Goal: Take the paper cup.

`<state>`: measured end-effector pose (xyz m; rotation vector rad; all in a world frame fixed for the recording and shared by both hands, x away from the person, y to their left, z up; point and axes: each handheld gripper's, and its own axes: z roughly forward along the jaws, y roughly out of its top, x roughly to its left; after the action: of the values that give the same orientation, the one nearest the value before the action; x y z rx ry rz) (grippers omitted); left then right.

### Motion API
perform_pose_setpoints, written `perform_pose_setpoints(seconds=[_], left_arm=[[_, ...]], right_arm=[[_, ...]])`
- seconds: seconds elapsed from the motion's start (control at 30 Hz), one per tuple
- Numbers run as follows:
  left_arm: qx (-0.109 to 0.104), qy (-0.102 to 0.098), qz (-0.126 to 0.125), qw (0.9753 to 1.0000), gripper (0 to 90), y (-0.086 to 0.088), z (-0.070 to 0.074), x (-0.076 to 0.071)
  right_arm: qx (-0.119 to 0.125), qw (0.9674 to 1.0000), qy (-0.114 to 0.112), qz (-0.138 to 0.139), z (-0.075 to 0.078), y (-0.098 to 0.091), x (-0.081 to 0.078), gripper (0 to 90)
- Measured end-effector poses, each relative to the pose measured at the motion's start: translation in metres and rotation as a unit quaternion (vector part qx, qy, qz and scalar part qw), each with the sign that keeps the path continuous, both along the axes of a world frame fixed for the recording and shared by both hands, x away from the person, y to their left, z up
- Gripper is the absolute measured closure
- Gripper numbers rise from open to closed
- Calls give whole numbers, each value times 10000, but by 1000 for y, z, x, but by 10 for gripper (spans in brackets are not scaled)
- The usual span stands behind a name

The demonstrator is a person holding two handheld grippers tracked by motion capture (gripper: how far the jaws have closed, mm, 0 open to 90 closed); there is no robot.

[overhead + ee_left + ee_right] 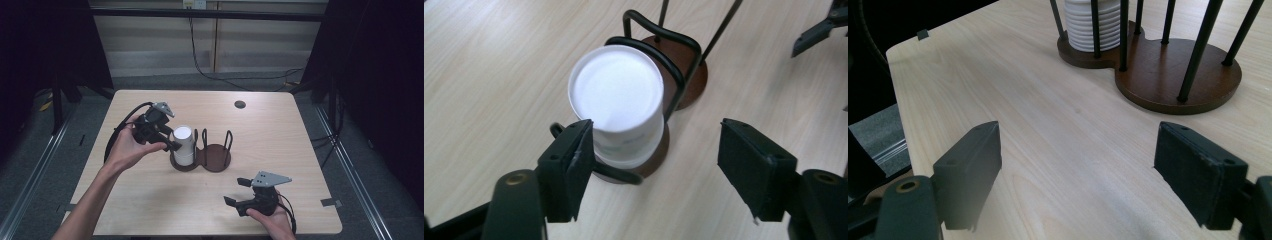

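Note:
A stack of white paper cups (183, 145) stands upside down in the left ring of a dark wooden holder with black wire posts (216, 159); its right ring holds nothing. My left gripper (172, 140) hovers at the stack's left side. In the left gripper view its jaws are apart: my left gripper (651, 165) has one pad beside the top cup (616, 95), the other well clear of it. My right gripper (234, 191) rests low near the table's front right, open. In the right gripper view nothing lies between the jaws of my right gripper (1075, 175); the holder (1168, 85) and cups (1088, 25) stand beyond.
The light wooden table (280, 130) has a small black round grommet (240, 104) near its far edge. Bits of grey tape (330, 202) mark the front corners. Cables run over the floor behind the table. Bare tabletop lies between my right gripper and the holder.

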<state>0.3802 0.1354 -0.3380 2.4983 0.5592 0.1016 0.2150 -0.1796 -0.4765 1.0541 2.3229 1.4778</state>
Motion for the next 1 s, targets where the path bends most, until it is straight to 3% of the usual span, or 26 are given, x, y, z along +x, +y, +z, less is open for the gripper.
perform_pose_setpoints(seconds=[0.07, 0.23, 0.53, 0.67, 0.83, 0.9, 1.0], left_arm=[[80, -95, -16, 9999, 290, -4, 1, 4], [277, 4, -71, 9996, 289, -14, 3, 13], [269, 123, 18, 9996, 303, -20, 2, 25], [430, 159, -108, 9989, 297, -23, 1, 28], [402, 267, -14, 9988, 275, -27, -3, 32], [588, 285, -46, 9979, 262, -31, -5, 34], [598, 347, 8, 9976, 270, -33, -8, 37]], right_arm=[[-50, 10000, 32, -7, 0, 0, 0, 185], [-103, 9999, 117, -1, -2, 0, 1, 188], [-138, 9998, 105, -21, -1, 0, 1, 199], [-121, 9999, 92, -56, -1, -1, 1, 200], [-134, 9999, 91, -25, -1, -1, 1, 199], [-134, 9999, 93, -31, -1, -1, 1, 210], [-150, 9998, 120, -48, -1, -1, 1, 212]])
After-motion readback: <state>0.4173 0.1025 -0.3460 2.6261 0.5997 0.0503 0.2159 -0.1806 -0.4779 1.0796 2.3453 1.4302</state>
